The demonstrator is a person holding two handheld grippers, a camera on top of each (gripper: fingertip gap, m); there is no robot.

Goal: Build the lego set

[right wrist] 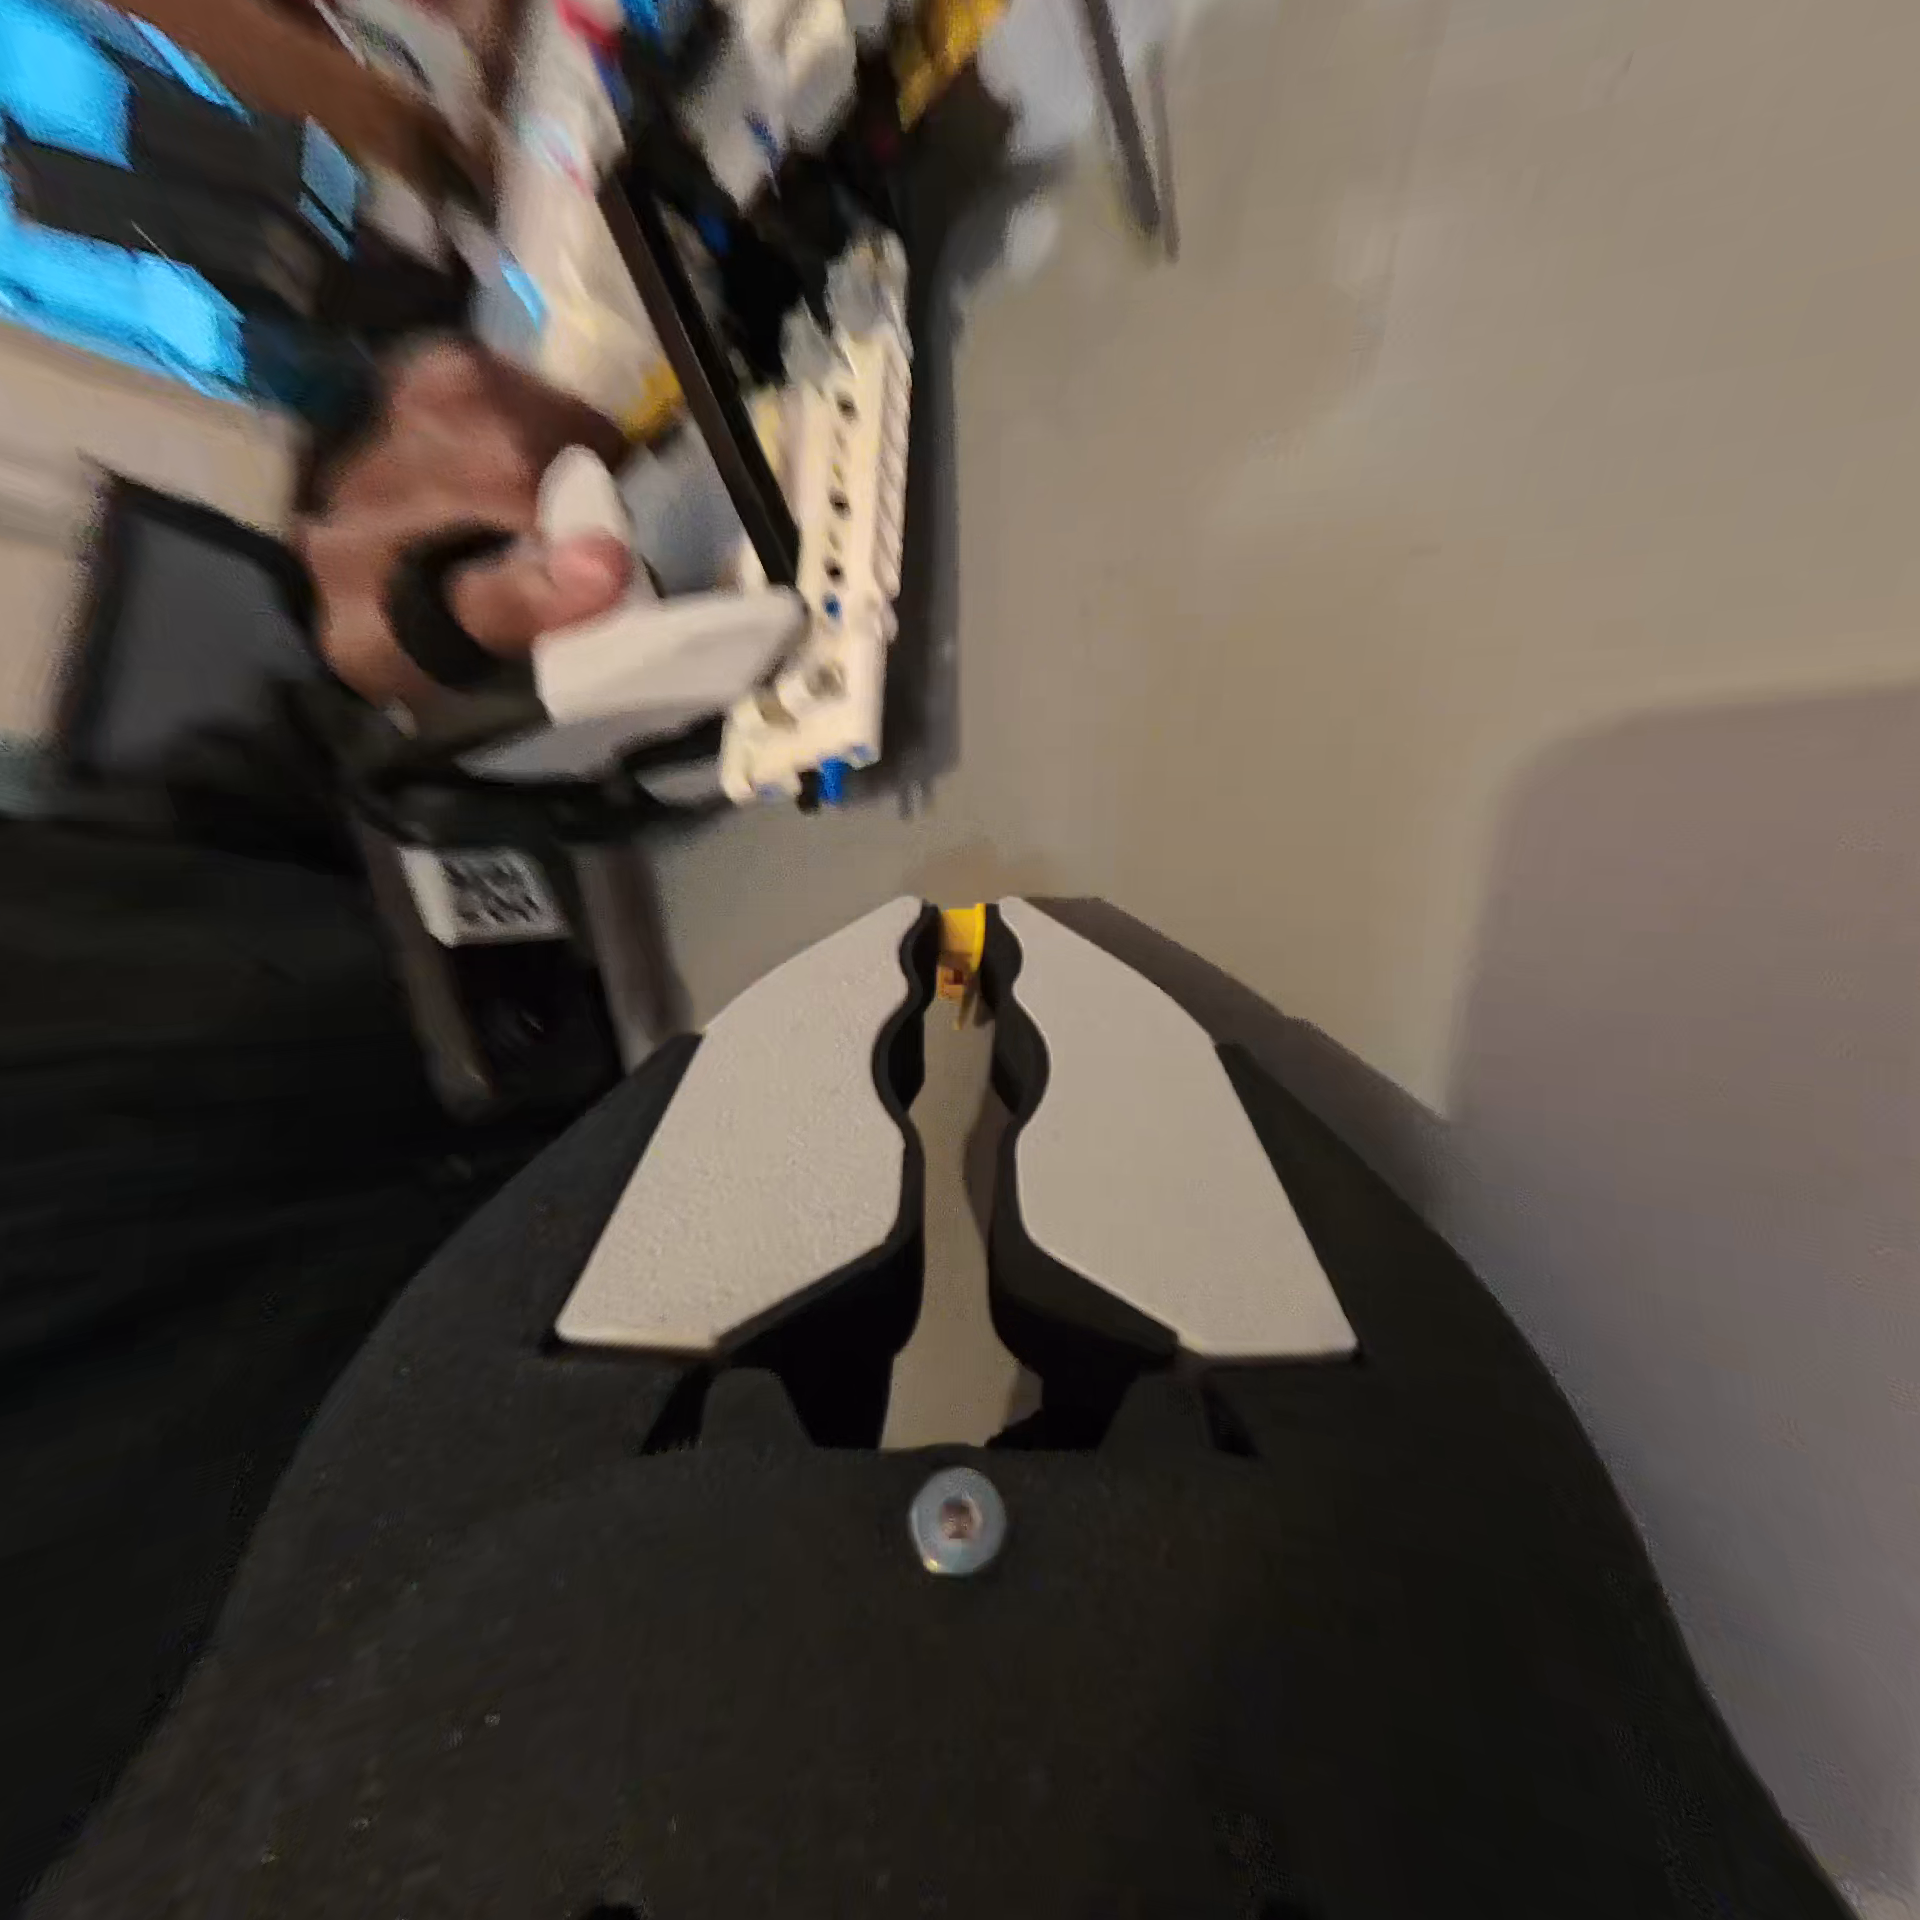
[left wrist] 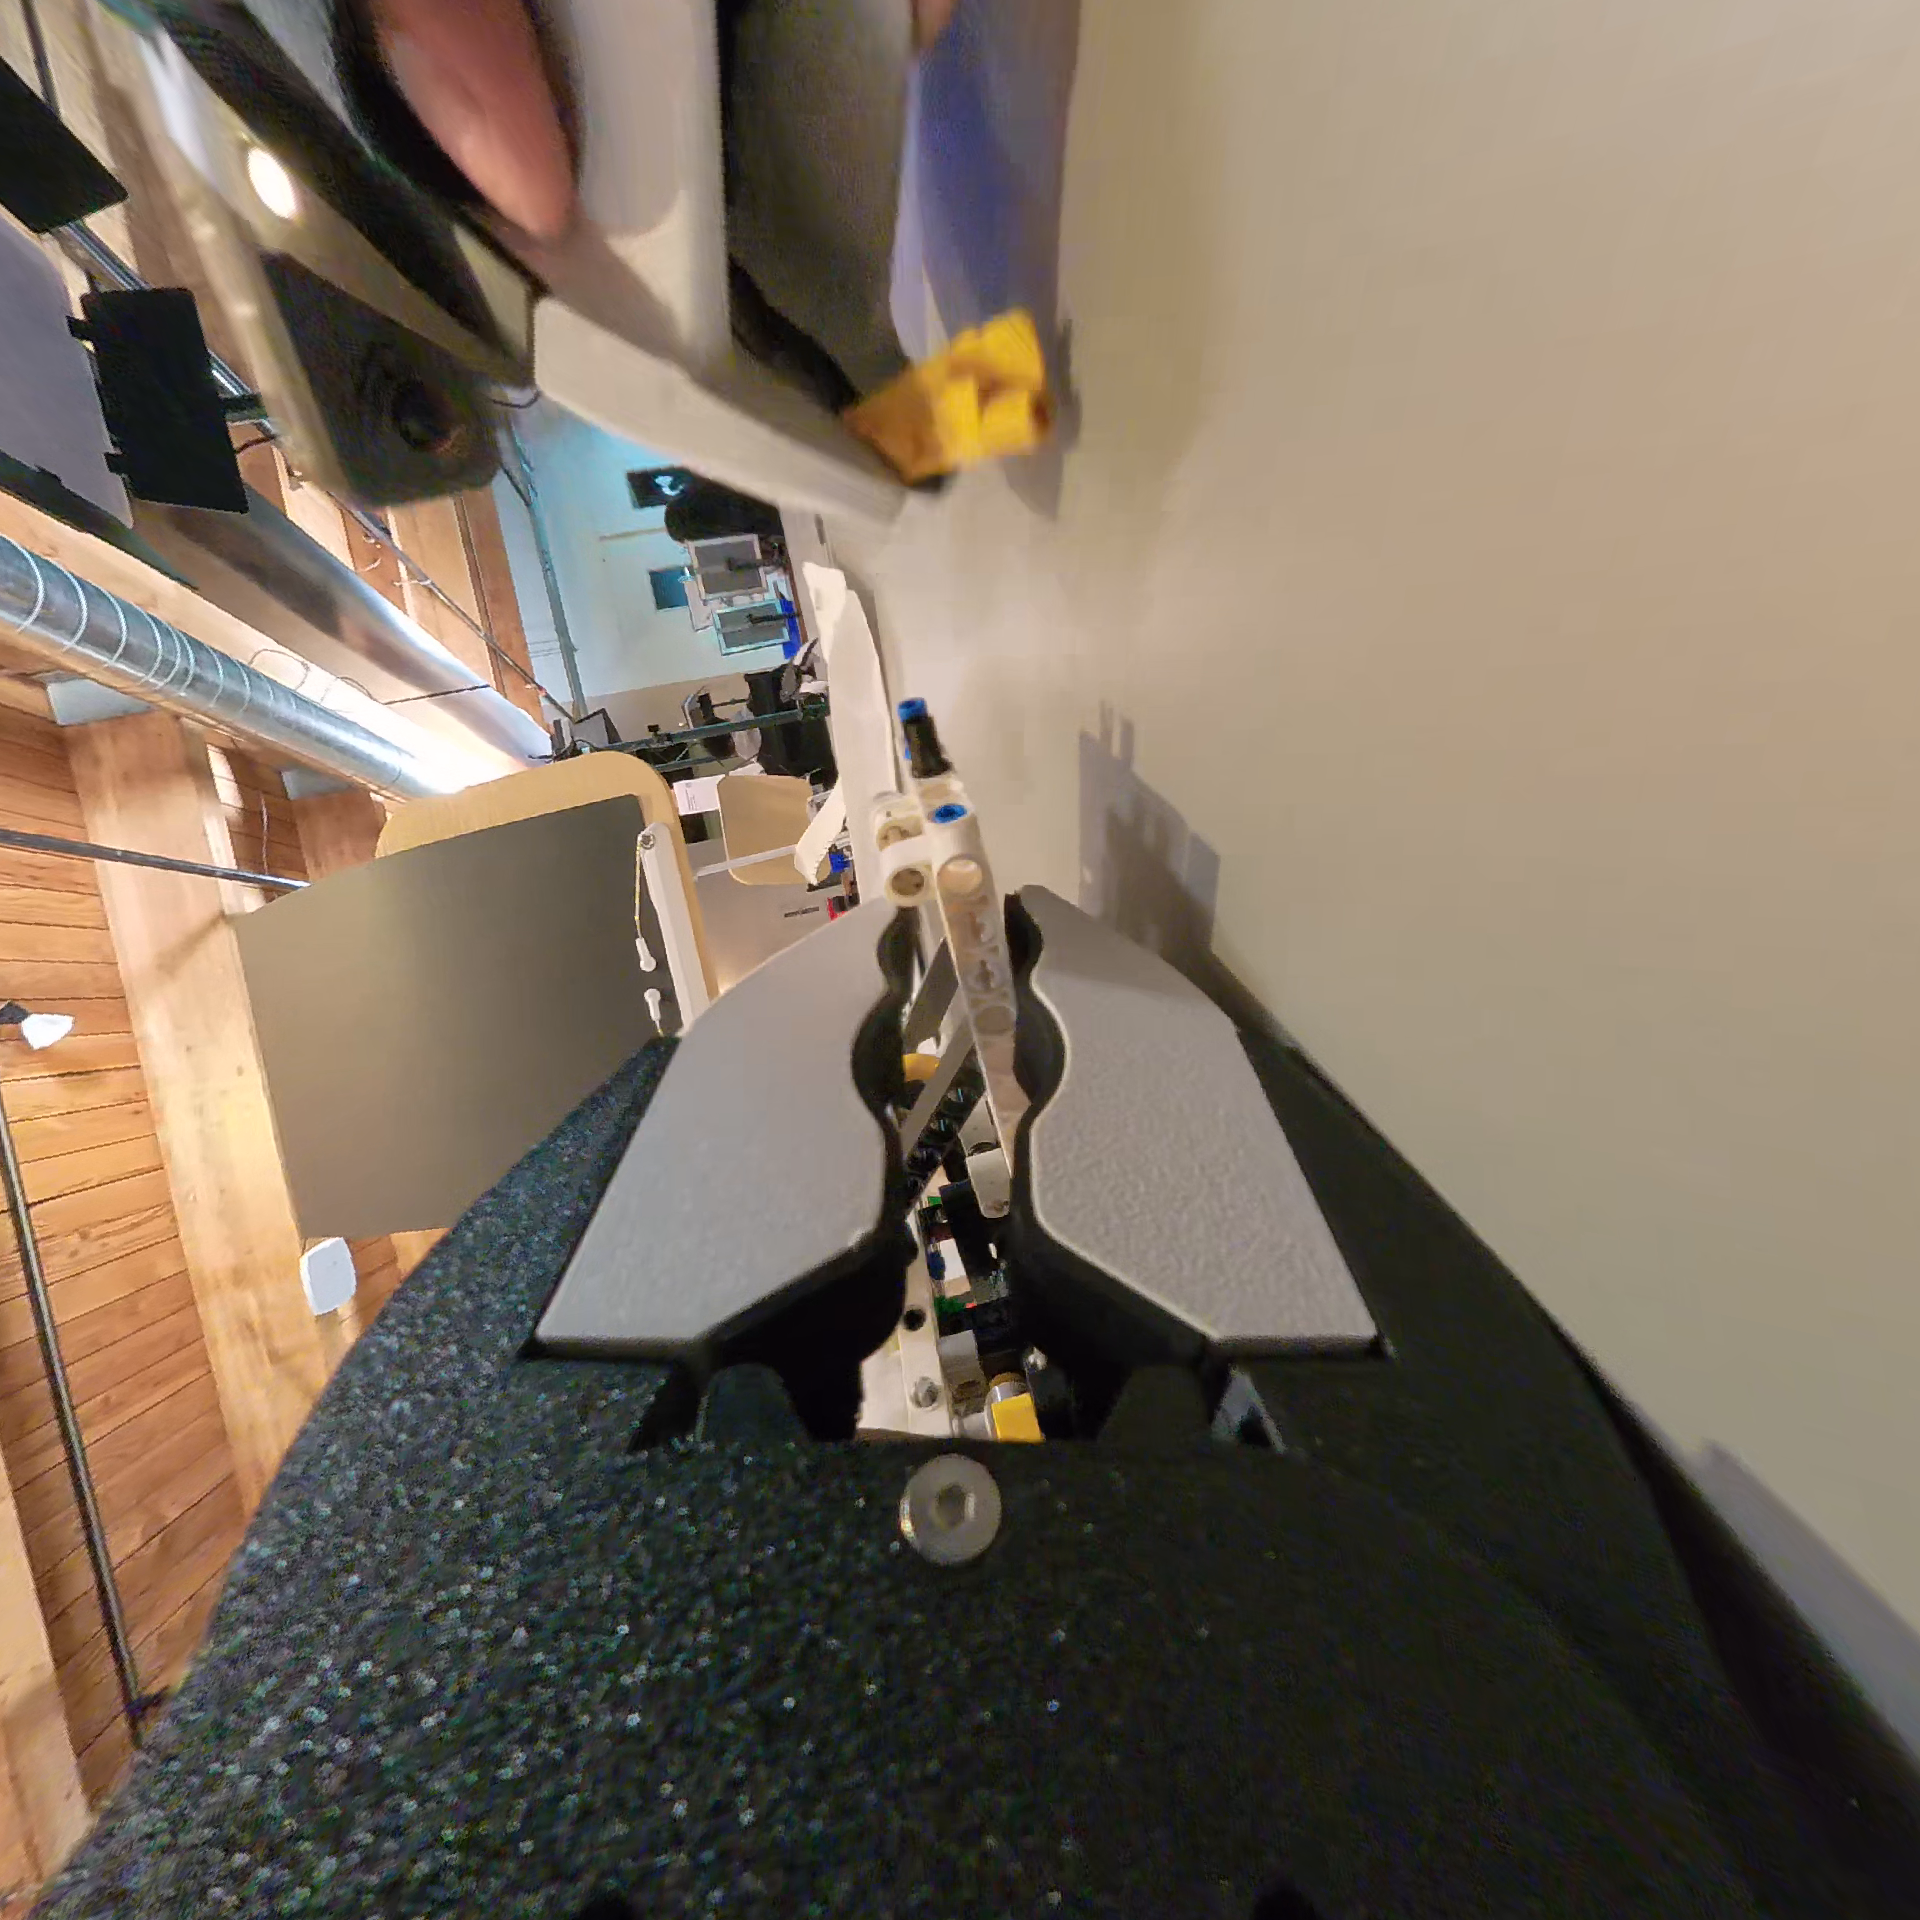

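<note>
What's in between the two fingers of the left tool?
In the left wrist view, a white holed building beam with blue pins runs between the left tool's fingers, part of a larger white toy build.

Silver duct [left wrist: 208, 665] along wooden wall [left wrist: 62, 1039]; tan chair [left wrist: 582, 790].

Tabletop [left wrist: 1507, 520] open rightward; white beam assembly [right wrist: 852, 540] blocks left.
</note>
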